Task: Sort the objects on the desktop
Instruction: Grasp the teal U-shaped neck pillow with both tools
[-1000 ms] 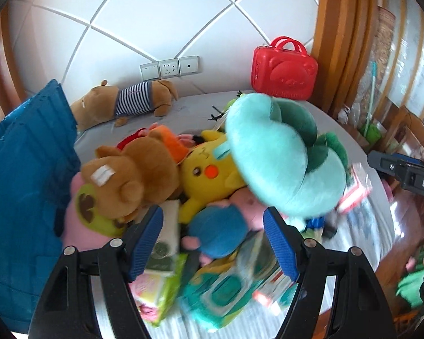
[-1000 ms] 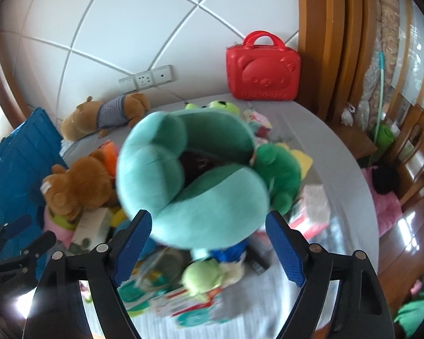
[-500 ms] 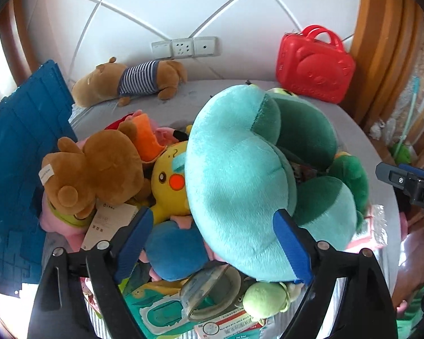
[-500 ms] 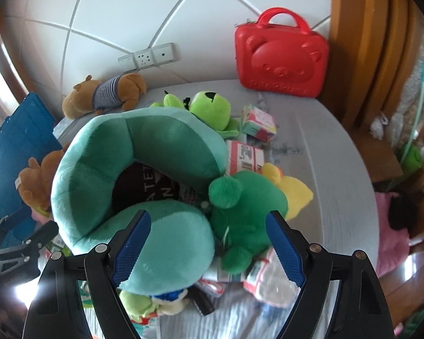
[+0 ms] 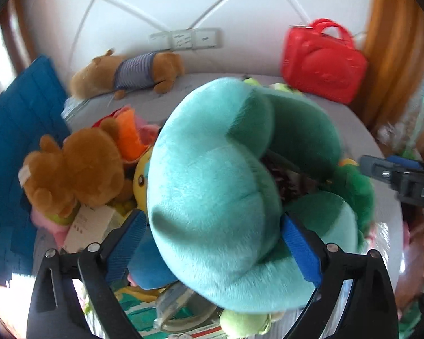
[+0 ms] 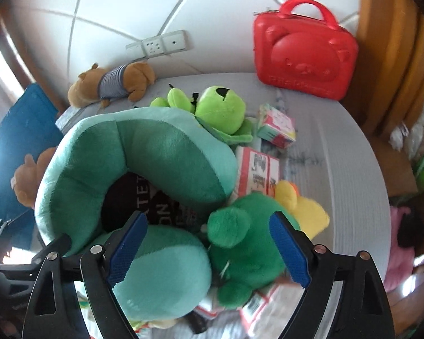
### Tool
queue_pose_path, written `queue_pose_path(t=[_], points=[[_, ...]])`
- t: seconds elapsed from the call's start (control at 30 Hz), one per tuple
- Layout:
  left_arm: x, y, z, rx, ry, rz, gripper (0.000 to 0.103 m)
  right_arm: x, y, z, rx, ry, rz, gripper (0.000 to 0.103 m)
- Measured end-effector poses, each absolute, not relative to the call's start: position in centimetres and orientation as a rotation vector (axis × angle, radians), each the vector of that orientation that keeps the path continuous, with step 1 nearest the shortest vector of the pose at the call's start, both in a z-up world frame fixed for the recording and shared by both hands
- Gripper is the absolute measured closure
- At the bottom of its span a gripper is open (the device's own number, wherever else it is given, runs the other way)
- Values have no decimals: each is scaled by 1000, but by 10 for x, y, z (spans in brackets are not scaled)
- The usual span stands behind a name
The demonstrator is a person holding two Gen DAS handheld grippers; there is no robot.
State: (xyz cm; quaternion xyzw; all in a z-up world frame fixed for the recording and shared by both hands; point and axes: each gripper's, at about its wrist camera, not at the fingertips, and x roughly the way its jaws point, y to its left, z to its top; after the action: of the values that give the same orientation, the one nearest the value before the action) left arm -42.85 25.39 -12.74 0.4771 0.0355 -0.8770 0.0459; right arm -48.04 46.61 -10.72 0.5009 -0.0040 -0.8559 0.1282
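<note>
The left hand-held gripper (image 5: 212, 240) is spread round the teal neck pillow (image 5: 212, 186), which sits atop the toy pile beside the brown bear (image 5: 76, 169). The right hand-held gripper (image 6: 209, 248) gapes empty. A shallow pinch on that plush could slip.

Teal pillow (image 5: 212, 197) (seemingly two-tone), red case (image 6: 305, 48)

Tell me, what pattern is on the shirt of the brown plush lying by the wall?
Blue-and-white stripes on the brown plush; clearest in the right wrist view.

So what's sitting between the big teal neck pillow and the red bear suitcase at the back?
In the right wrist view, a lime green frog plush lies between the teal neck pillow and the red suitcase, then bare grey tabletop.
</note>
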Motion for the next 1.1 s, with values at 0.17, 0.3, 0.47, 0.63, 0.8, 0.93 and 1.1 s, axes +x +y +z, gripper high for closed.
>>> queue_pose_path(t=[0.17, 0.3, 0.47, 0.63, 0.8, 0.93, 1.1], points=[[-437, 259, -147, 1414, 135, -2556, 2, -510, 462, -123, 1455, 73, -2397, 1], [-446, 256, -165, 1449, 168, -2479, 2, -533, 457, -136, 1453, 129, -2323, 1], [-454, 249, -175, 1475, 234, -2491, 2, -553, 447, -157, 1470, 137, -2258, 1], [-458, 247, -174, 1468, 228, -2523, 8, -560, 436, -170, 1451, 142, -2243, 1], [-460, 244, -173, 1460, 224, -2550, 14, -560, 426, -179, 1436, 195, -2267, 8], [-462, 240, -168, 1460, 218, -2566, 19, -554, 422, -175, 1423, 231, -2304, 18], [-458, 226, -163, 1446, 227, -2573, 19, -543, 419, -162, 1350, 248, -2314, 12]])
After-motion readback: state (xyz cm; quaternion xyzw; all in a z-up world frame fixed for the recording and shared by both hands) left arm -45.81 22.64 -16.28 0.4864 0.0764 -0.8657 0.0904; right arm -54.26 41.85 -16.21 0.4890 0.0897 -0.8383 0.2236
